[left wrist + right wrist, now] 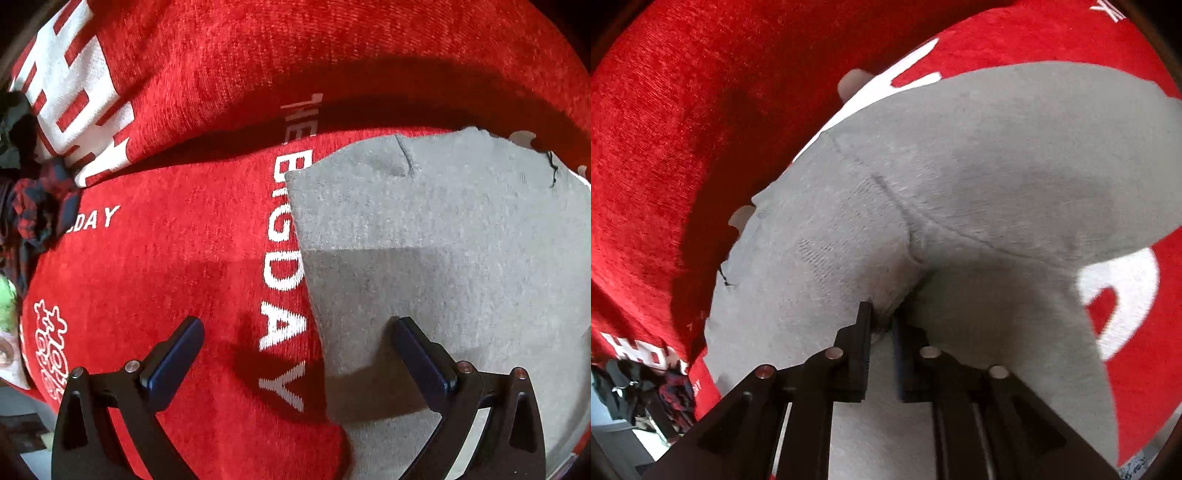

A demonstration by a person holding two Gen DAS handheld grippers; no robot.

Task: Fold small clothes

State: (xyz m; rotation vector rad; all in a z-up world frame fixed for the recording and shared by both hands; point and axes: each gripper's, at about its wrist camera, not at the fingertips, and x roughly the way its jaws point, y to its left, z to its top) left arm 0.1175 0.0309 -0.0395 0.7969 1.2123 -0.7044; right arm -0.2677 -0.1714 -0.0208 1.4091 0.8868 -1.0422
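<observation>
On the red blanket [155, 258], one grey garment [436, 240] lies mid-fold.
Right tool [882, 317] is clamped on a pinch of its cloth, likely to carry a flap over; left tool [295, 350] hangs spread apart, straddling the garment's edge, gripping nothing. Beyond the blanket's edge sits one plaid bundle [29, 218].

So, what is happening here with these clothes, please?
A person with two hand-held grippers is folding a small grey garment that lies on a red blanket. The right gripper is shut on a pinch of the grey fabric. The left gripper is open above the garment's edge, holding nothing. More clothes lie at the side.
</observation>
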